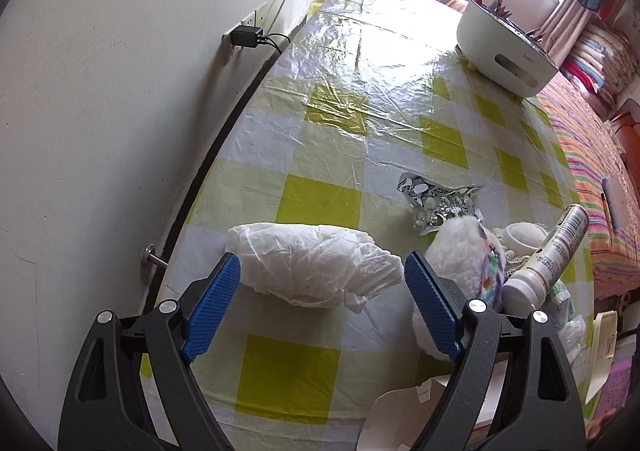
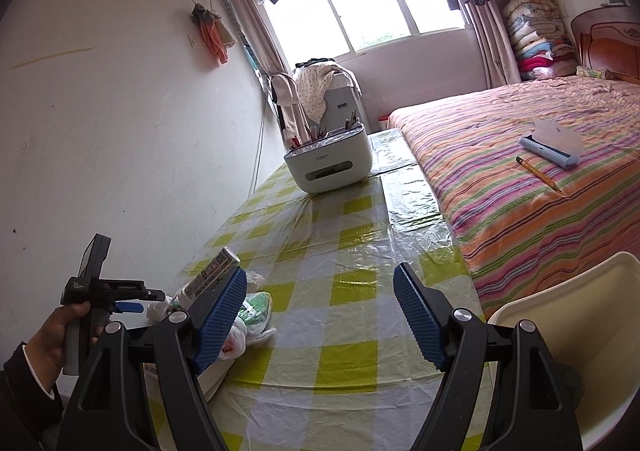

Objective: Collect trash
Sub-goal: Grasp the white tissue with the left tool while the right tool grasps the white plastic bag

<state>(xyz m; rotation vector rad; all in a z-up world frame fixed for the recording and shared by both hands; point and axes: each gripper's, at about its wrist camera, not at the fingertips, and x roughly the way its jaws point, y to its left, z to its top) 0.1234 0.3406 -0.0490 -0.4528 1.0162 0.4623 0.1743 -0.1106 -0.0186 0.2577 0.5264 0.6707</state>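
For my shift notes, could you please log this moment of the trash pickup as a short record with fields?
surface: table with yellow-checked plastic cover
left gripper: open, pointing down, crumpled white tissue between its jaws, not clamped
right gripper: open, nothing between its jaws
other trash: silver foil wrapper beyond the tissue, apart from it
clutter on the right in the left wrist view: white plush toy, white tube
far end: white organiser box
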